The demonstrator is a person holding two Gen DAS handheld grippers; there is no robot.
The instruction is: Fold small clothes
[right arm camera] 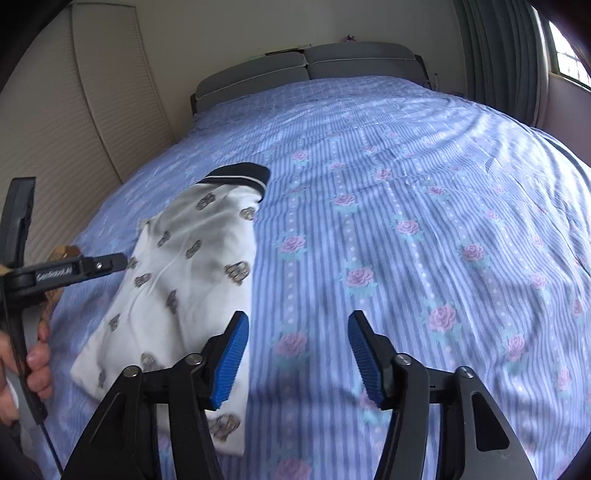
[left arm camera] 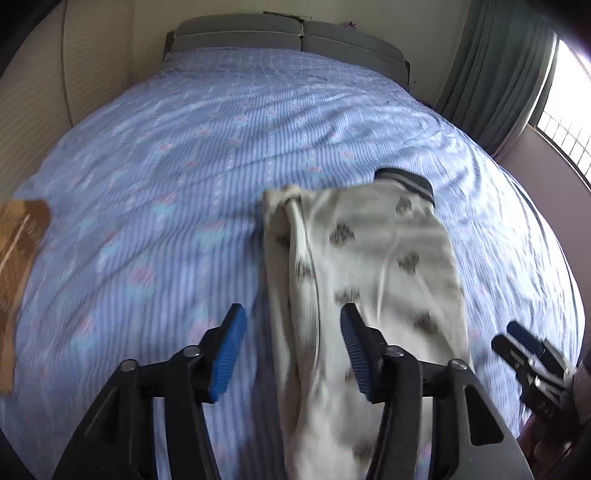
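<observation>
A small white garment (left arm camera: 373,266) with dark prints and a dark striped collar (left arm camera: 406,181) lies lengthwise on the bed, its sides folded in. It also shows in the right wrist view (right arm camera: 192,266). My left gripper (left arm camera: 293,354) is open and empty, hovering over the garment's near left part. My right gripper (right arm camera: 297,358) is open and empty, just right of the garment's near edge. The right gripper also shows at the left wrist view's right edge (left arm camera: 517,343). The left gripper shows at the right wrist view's left edge (right arm camera: 110,264).
The bed has a blue striped floral sheet (right arm camera: 424,221) and a grey headboard (left arm camera: 280,35). A brown folded cloth (left arm camera: 18,258) lies at the bed's left edge. A louvred wardrobe (right arm camera: 74,129) stands on the left, with curtains and a window (left arm camera: 565,107) on the right.
</observation>
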